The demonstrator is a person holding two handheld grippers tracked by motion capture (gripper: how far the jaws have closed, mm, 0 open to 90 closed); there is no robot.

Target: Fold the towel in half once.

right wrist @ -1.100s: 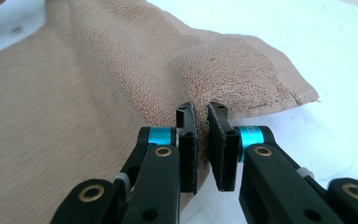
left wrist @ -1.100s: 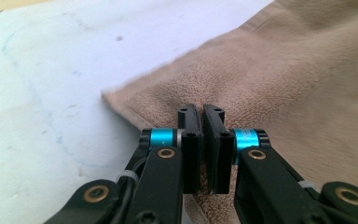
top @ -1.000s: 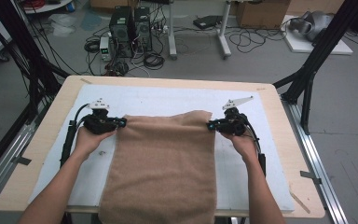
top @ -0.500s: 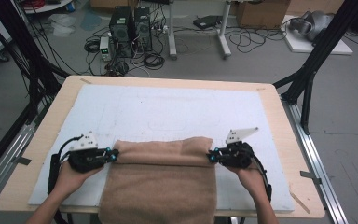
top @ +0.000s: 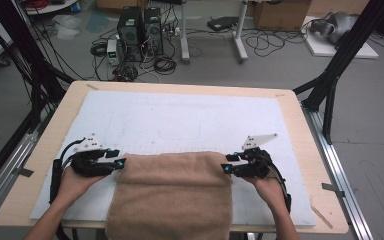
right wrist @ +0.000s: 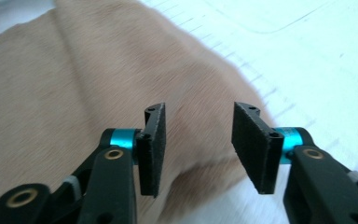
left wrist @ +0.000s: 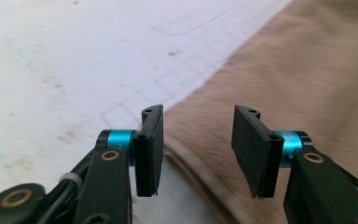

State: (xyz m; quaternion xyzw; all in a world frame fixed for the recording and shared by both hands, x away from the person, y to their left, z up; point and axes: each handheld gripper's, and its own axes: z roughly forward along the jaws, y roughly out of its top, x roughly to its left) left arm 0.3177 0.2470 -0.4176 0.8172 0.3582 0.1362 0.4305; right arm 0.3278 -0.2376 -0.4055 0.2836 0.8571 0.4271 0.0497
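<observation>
Both grippers, left [top: 121,163] and right [top: 225,169], having dragged the towel [top: 172,192] nearer, are now sitting released at its corners, folding underway; regrasping comes next.

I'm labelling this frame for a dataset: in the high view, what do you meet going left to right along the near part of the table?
Left gripper → tan towel → right gripper, all over the white mat on the wooden table.
</observation>
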